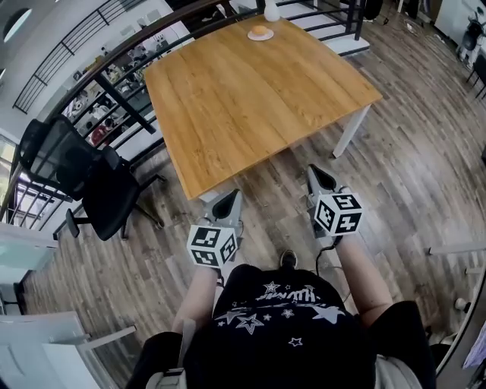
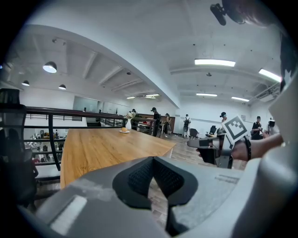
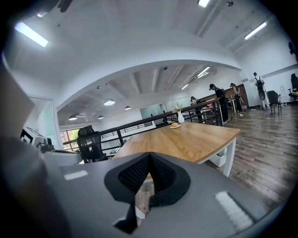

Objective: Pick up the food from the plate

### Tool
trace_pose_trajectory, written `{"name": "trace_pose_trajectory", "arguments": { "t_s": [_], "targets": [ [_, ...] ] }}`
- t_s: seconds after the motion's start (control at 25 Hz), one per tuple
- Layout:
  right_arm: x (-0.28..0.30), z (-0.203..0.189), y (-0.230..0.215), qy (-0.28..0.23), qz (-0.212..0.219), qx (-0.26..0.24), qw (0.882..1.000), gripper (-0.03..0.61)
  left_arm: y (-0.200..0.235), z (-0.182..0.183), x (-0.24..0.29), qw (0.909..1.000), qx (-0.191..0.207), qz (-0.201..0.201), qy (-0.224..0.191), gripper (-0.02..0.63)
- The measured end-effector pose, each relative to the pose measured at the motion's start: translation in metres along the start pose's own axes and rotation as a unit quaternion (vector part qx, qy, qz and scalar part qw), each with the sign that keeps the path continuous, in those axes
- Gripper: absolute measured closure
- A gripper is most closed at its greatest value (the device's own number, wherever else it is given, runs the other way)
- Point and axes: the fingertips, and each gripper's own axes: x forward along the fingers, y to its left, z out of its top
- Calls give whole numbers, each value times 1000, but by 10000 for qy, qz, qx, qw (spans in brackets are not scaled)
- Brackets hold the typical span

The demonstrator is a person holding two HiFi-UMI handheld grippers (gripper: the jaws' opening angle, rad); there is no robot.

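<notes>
A small orange piece of food (image 1: 260, 31) lies on a white plate (image 1: 267, 36) at the far edge of the wooden table (image 1: 250, 91), next to a white vase (image 1: 271, 11). My left gripper (image 1: 225, 200) and right gripper (image 1: 318, 175) hang side by side over the floor, short of the table's near edge. Both are shut with nothing between the pads. In the left gripper view the plate (image 2: 124, 131) is tiny and far past the closed jaws. The right gripper view shows the food (image 3: 174, 125) far off too.
A black office chair (image 1: 91, 178) stands left of the table by a black railing (image 1: 114, 83). White table legs (image 1: 351, 131) reach the wood floor near my right gripper. Several people stand far off across the room (image 2: 186, 123).
</notes>
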Motion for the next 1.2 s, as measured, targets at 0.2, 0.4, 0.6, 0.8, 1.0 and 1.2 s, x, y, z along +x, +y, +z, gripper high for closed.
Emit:
{"name": "trace_pose_trajectory", "arguments": {
  "t_s": [0.2, 0.4, 0.6, 0.8, 1.0, 1.2],
  "targets": [
    [11, 7, -27, -11, 30, 58, 10000, 577, 0, -6, 15, 9996, -141, 184, 129, 615],
    [31, 6, -35, 106, 84, 87, 9999, 575, 12, -6, 23, 9990, -221, 341, 169, 615],
    [52, 9, -34, 205, 157, -11, 9997, 575, 34, -7, 43, 9983, -360, 375, 260, 615],
    [74, 17, -54, 306, -25, -131, 9994, 575, 48, 1, 80, 9987, -359, 172, 310, 615],
    [112, 34, -76, 309, -260, -122, 9991, 575, 78, 12, 124, 9984, -459, 86, 333, 615],
    [163, 50, -89, 342, -351, -113, 9987, 575, 112, 22, 167, 9979, -512, -48, 406, 615]
  ]
}}
